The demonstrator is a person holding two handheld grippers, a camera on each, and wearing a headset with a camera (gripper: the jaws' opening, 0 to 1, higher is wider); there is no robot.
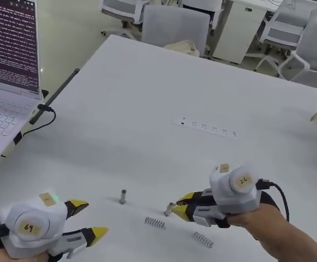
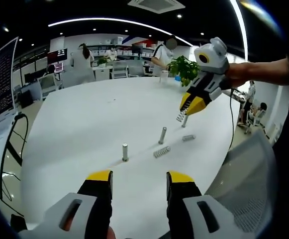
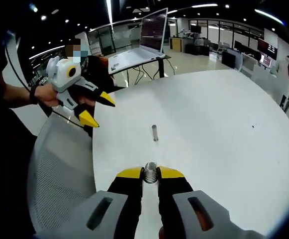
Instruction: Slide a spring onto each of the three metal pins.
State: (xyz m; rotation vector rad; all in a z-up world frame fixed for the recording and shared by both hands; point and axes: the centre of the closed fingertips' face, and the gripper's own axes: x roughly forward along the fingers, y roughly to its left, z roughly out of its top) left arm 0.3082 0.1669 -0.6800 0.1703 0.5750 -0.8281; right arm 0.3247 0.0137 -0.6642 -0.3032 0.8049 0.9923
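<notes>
Long white ceiling strip lights (image 2: pixel 109 21) above the matte white tabletop (image 1: pixel 147 98) are flooding it evenly, casting only faint shadows; both gripper views are bending strongly at their edges.

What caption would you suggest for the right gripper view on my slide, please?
Right gripper shut on a spring, facing an upright metal pin on the white table; left gripper open nearby.

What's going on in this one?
A person at a white table is working with two hand-held grippers. The right gripper is shut on a spring. The left gripper is open and empty. An upright pin stands bare, and two more springs lie loose on the table nearby.
</notes>
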